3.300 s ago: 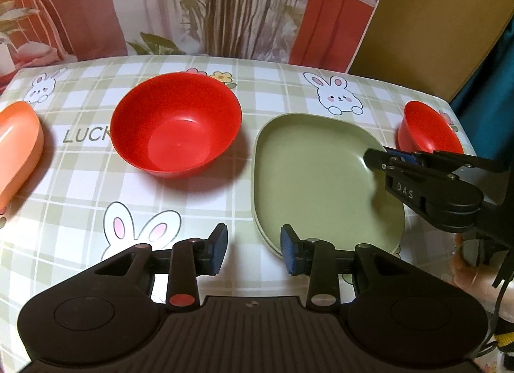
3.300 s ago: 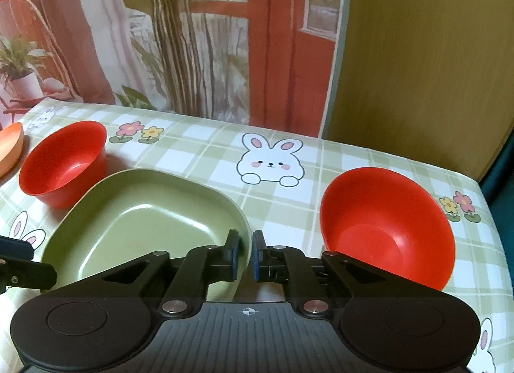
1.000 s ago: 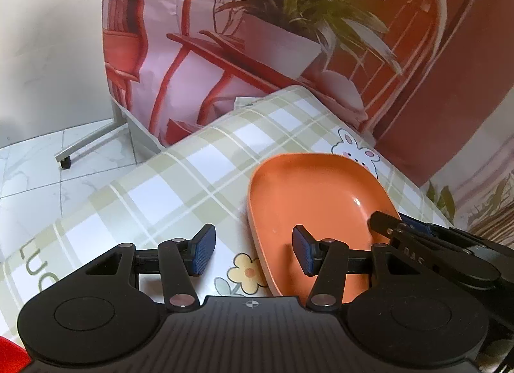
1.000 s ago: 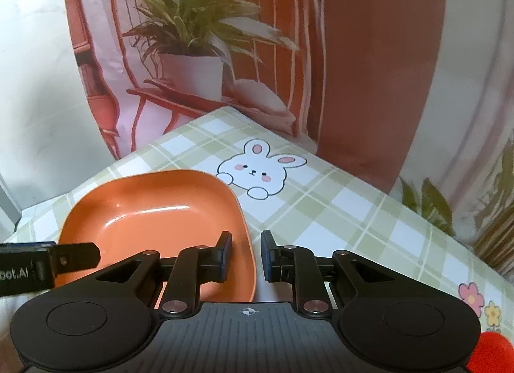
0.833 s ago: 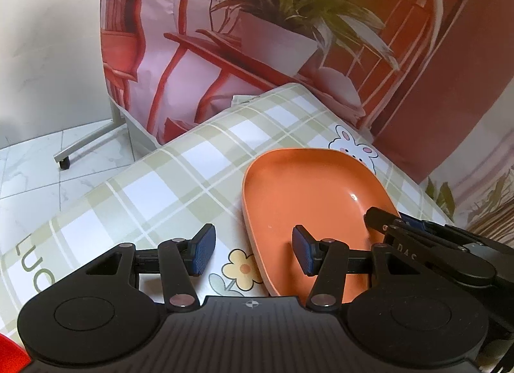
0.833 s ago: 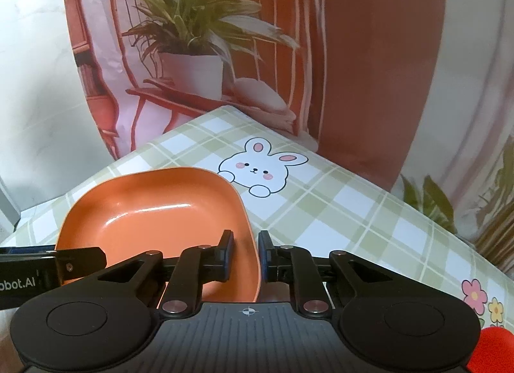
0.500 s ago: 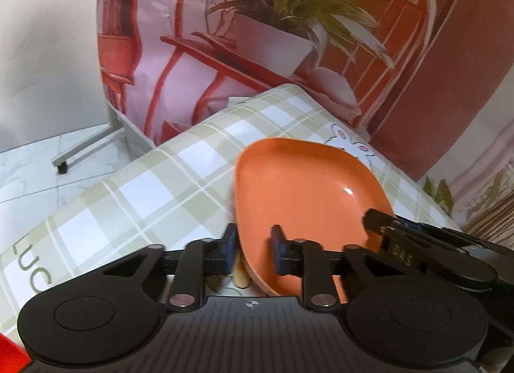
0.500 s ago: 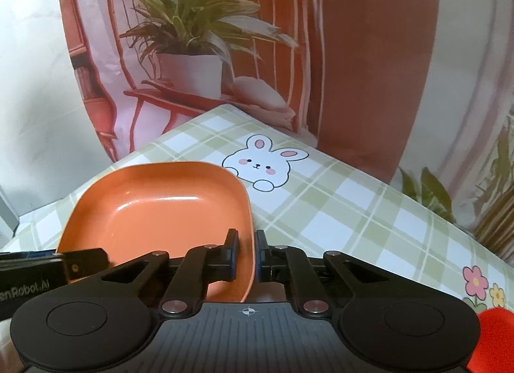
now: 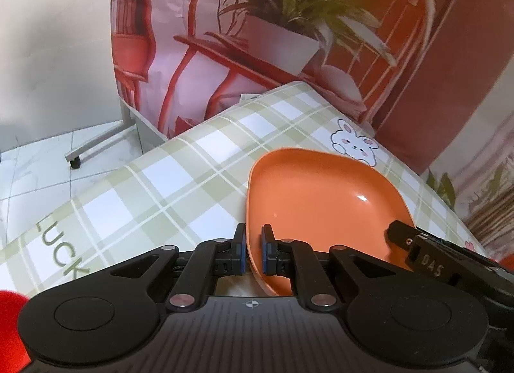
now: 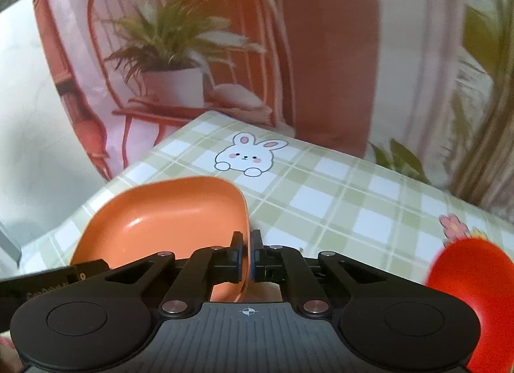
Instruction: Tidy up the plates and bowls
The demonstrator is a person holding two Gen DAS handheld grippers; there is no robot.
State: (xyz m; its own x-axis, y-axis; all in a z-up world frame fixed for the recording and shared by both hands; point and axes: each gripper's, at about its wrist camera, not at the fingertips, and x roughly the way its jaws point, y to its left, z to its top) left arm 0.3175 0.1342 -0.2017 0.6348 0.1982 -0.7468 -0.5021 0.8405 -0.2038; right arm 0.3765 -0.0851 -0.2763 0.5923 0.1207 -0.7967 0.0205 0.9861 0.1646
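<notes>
An orange plate (image 9: 314,199) is held between both grippers over the left end of the checked table. My left gripper (image 9: 253,252) is shut on its near left rim. My right gripper (image 10: 247,255) is shut on its right rim; the plate (image 10: 167,215) looks raised off the cloth in the right wrist view. The right gripper's fingers (image 9: 427,255) show at the right of the left wrist view. The left gripper's finger (image 10: 51,280) shows at the left of the right wrist view. A red bowl (image 10: 469,296) sits at the right edge.
The checked tablecloth (image 9: 180,180) with bunny prints ends at a near left edge, with tiled floor (image 9: 38,161) below. A printed backdrop (image 9: 289,36) hangs behind the table. A red bowl's edge (image 9: 9,325) shows at the bottom left.
Both grippers have closed on the orange plate's rims, the left from wide open. The plate has since risen and shifted right, and the right wrist view has swung to the right.
</notes>
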